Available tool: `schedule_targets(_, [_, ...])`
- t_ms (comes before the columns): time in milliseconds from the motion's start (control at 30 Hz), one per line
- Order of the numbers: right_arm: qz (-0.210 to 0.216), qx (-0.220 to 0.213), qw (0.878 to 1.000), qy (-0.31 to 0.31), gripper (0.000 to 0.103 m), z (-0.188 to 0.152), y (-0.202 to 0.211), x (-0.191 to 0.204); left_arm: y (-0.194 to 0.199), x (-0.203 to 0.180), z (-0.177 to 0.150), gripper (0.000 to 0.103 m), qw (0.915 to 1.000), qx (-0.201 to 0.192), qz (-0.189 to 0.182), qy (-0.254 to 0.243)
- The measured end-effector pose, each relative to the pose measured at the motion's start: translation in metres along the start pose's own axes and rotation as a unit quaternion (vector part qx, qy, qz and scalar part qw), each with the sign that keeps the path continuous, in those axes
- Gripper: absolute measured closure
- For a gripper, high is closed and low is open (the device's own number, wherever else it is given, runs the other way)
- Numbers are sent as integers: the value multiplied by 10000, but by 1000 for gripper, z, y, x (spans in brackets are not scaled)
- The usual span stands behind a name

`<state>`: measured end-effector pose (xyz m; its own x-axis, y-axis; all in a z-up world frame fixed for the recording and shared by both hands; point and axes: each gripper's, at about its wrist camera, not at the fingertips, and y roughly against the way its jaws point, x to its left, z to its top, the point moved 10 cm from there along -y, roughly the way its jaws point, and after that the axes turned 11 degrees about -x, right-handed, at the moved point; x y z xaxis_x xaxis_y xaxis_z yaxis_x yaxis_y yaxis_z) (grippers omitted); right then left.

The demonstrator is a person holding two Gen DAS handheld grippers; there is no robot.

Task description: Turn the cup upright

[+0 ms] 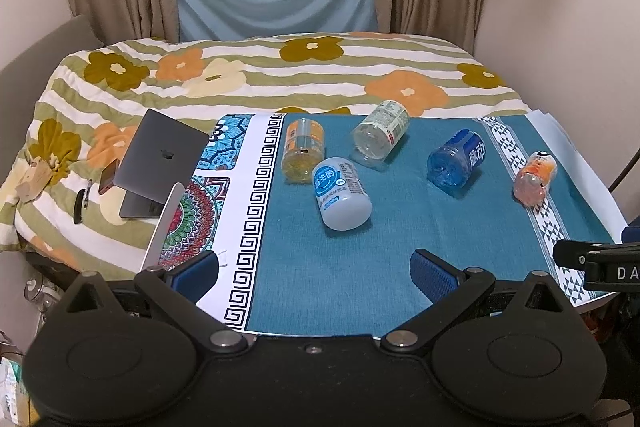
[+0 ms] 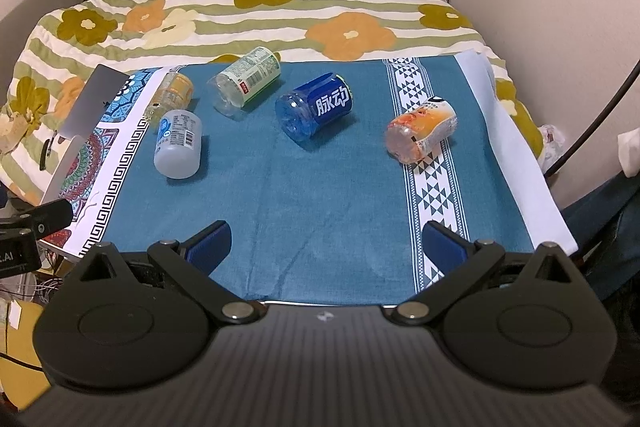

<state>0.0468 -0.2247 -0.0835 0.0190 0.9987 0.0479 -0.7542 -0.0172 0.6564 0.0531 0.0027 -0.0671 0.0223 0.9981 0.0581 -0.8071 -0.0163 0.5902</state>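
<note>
Several cut-bottle cups lie on their sides on the blue cloth [image 1: 340,267]. A white cup with a blue label [image 1: 342,193] [image 2: 178,145] lies nearest the left. A yellow-orange cup [image 1: 302,151] [image 2: 170,99], a clear green-labelled cup [image 1: 380,137] [image 2: 248,81], a blue cup [image 1: 456,163] [image 2: 316,111] and an orange-pink cup [image 1: 536,179] [image 2: 422,133] lie farther back. My left gripper [image 1: 316,271] is open and empty above the cloth's near edge. My right gripper [image 2: 326,245] is open and empty, also at the near edge.
A grey laptop [image 1: 160,167] and a phone [image 1: 108,179] rest on the flowered bedspread [image 1: 320,79] left of the table. A patterned mat [image 1: 192,219] covers the table's left end. A white sheet [image 2: 516,155] lines the right edge. A wall [image 2: 560,7] stands at right.
</note>
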Motion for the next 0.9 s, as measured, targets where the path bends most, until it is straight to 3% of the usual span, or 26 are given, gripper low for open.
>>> schedule_targets(567, [-12, -51, 10000, 29, 0, 0, 2, -4, 7, 0, 3, 0, 9998, 46, 131, 174])
schedule_targets(900, [329, -105, 9989, 315, 0, 19, -3, -6, -10, 15, 59, 0, 9991, 46, 281, 323])
